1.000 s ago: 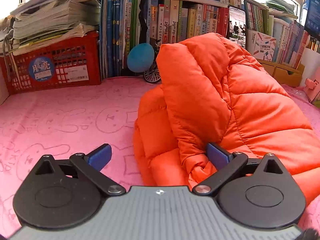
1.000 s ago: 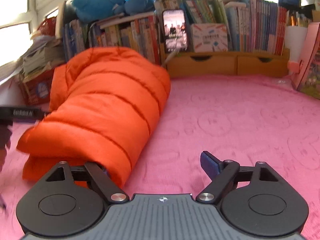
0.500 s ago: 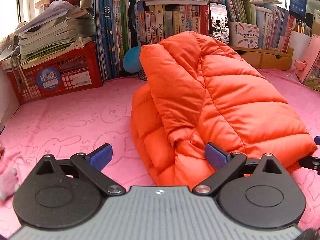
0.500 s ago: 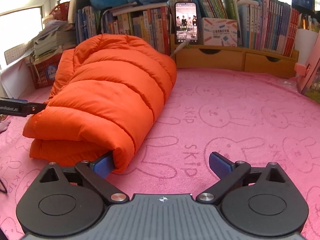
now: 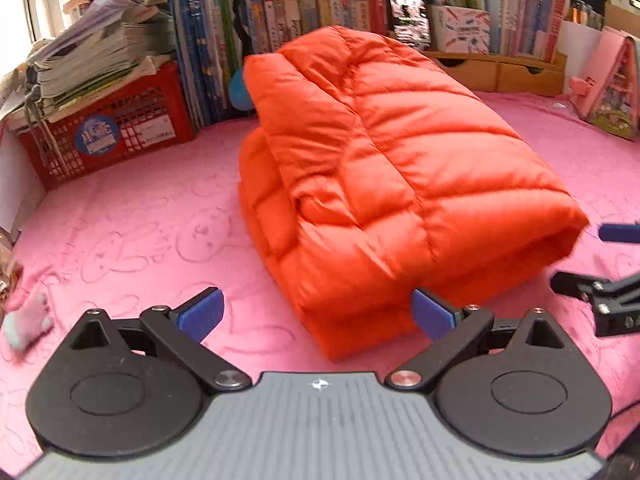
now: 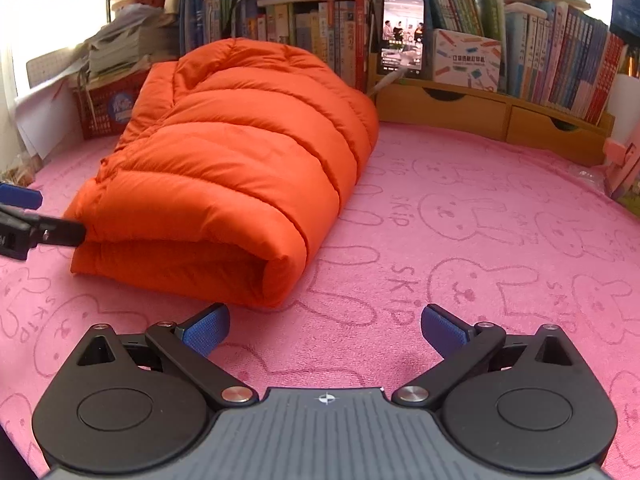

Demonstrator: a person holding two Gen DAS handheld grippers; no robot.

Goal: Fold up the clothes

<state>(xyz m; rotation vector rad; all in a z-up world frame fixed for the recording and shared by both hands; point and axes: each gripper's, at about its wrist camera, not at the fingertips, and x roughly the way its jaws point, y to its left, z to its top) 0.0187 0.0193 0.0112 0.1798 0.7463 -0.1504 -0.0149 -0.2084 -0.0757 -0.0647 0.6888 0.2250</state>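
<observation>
An orange puffer jacket [image 5: 384, 168] lies folded in a thick bundle on the pink bunny-print cloth [image 5: 140, 220]; it also shows in the right wrist view [image 6: 232, 168]. My left gripper [image 5: 316, 314] is open and empty, just in front of the bundle's near corner, its right finger close to the fabric. My right gripper [image 6: 326, 328] is open and empty, a short way in front of the bundle's rolled end. Each gripper shows at the edge of the other's view, the right one [image 5: 600, 280] and the left one [image 6: 36, 224].
A red crate [image 5: 108, 128] with stacked papers stands at the back left. Books [image 6: 320, 24], a lit phone [image 6: 402, 36] and wooden drawers [image 6: 480, 112] line the back. A pink toy house [image 5: 608, 84] stands at right. A small grey-pink toy [image 5: 28, 320] lies at left.
Both grippers have drawn back from the jacket and risen; their fingers were against or under the fabric and are now free of it. The folded bundle stays put.
</observation>
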